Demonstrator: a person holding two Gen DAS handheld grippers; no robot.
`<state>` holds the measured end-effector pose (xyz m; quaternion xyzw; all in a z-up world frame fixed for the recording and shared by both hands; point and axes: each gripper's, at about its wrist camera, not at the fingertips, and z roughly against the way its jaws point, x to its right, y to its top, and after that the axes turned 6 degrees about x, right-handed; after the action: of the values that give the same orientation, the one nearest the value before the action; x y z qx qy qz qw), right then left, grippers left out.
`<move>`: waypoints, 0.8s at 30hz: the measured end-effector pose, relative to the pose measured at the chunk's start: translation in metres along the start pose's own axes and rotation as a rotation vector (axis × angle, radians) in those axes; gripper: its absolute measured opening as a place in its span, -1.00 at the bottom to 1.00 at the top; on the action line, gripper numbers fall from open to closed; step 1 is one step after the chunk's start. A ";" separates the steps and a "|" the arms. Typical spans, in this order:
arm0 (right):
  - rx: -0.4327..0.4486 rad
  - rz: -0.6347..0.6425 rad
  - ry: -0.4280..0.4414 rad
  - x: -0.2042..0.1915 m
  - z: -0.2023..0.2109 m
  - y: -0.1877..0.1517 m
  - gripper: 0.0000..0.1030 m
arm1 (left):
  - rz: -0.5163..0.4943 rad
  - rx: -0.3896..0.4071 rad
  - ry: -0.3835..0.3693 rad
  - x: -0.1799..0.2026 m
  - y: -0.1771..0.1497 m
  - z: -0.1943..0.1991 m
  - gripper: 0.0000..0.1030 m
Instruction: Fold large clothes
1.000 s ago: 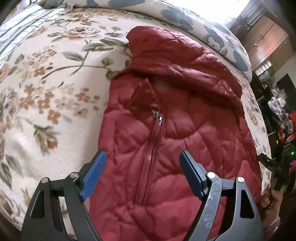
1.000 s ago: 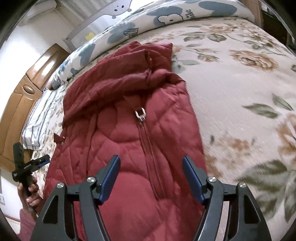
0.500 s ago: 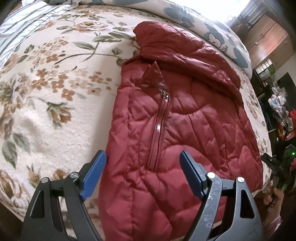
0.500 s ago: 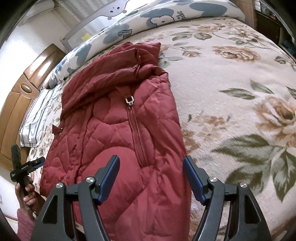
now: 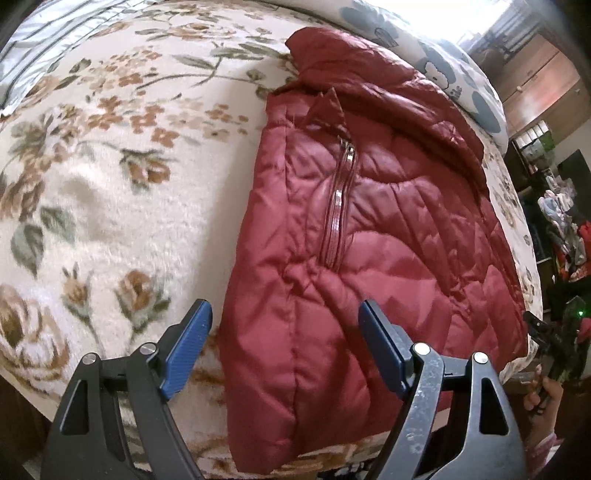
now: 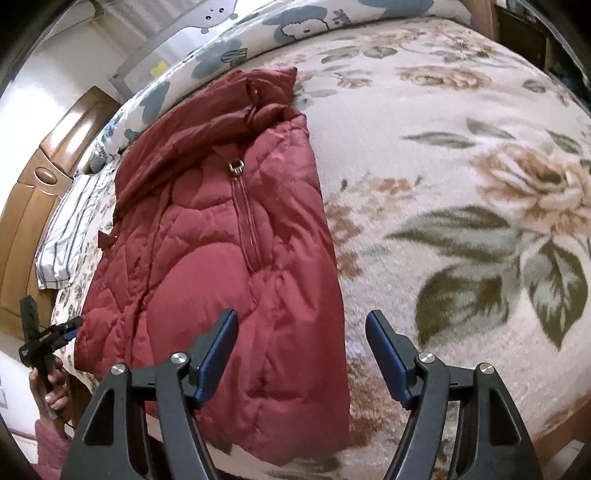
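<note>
A dark red quilted puffer jacket (image 5: 373,229) lies folded lengthwise on the floral bedspread (image 5: 110,192), zip (image 5: 338,206) facing up, collar at the far end. It also shows in the right wrist view (image 6: 221,251). My left gripper (image 5: 284,347) is open and empty, above the jacket's near left hem. My right gripper (image 6: 301,354) is open and empty, above the jacket's near right edge. Neither touches the cloth.
A blue-patterned white quilt (image 6: 280,26) lies along the bed's far side. A striped pillow (image 6: 66,236) and wooden headboard (image 6: 33,206) are at the left. Wooden cupboards (image 5: 535,85) and clutter (image 5: 565,236) stand beyond the bed. The bed's near edge (image 5: 332,454) is just below the grippers.
Both grippers have pulled back toward the bed's near edge, so the jacket looks smaller and its near hem has come into view. The jaws stayed open.
</note>
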<state>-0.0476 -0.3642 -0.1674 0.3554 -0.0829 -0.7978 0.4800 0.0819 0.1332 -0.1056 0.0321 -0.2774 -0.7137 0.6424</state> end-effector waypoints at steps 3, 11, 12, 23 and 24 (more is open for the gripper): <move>-0.013 -0.009 0.020 0.000 -0.001 -0.007 0.42 | 0.012 -0.015 -0.002 -0.004 -0.006 -0.002 0.59; -0.043 -0.010 0.055 -0.005 -0.008 -0.016 0.42 | 0.012 -0.055 -0.070 -0.002 -0.016 -0.007 0.59; -0.043 -0.009 0.059 -0.005 -0.009 -0.016 0.42 | 0.006 -0.059 -0.077 -0.001 -0.017 -0.009 0.59; -0.065 -0.116 0.185 0.015 -0.025 -0.023 0.25 | -0.039 -0.074 -0.147 0.013 -0.024 -0.018 0.40; -0.064 -0.125 0.187 0.017 -0.025 -0.024 0.07 | -0.045 -0.075 -0.155 0.014 -0.024 -0.018 0.30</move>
<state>-0.0538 -0.3604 -0.2054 0.4173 0.0103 -0.7917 0.4460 0.0649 0.1148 -0.1268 -0.0411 -0.2987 -0.7380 0.6037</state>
